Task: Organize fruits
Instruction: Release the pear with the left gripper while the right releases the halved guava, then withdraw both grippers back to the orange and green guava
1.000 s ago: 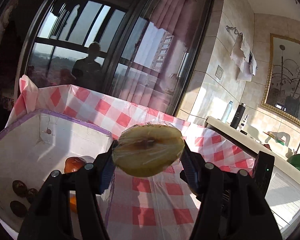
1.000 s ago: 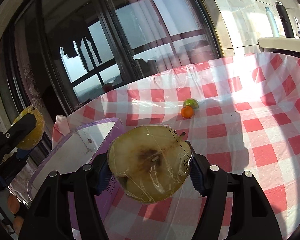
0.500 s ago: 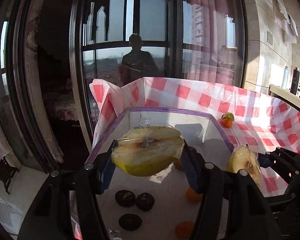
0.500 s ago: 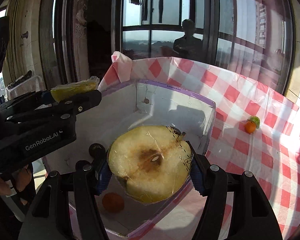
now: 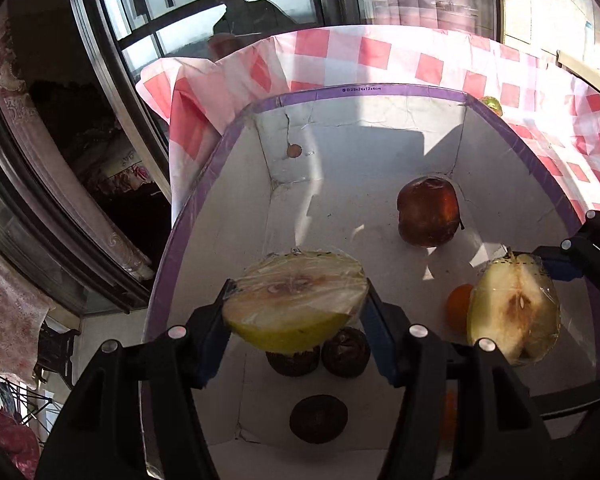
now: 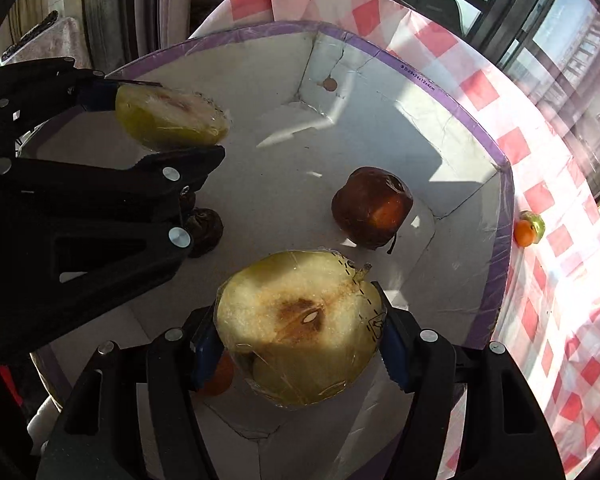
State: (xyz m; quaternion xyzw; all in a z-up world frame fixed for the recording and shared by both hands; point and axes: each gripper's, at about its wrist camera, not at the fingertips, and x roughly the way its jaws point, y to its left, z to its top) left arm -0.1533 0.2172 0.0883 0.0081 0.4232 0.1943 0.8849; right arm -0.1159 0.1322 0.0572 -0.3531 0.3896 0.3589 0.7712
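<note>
My left gripper (image 5: 296,314) clamps a wrapped pear half (image 5: 296,300) above the box (image 5: 204,184), hiding part of 1 of the 3 dark fruits (image 5: 318,418) below. My right gripper (image 6: 296,344) grips another half (image 6: 300,328), browned at its core. Farther in the box sits a dark red apple (image 6: 372,212).

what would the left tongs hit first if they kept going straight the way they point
Probably the two dark round fruits on the floor of the white box, just beneath the wrapped pear half the left tongs hold. Depth is unclear; the pear half would likely touch first.
</note>
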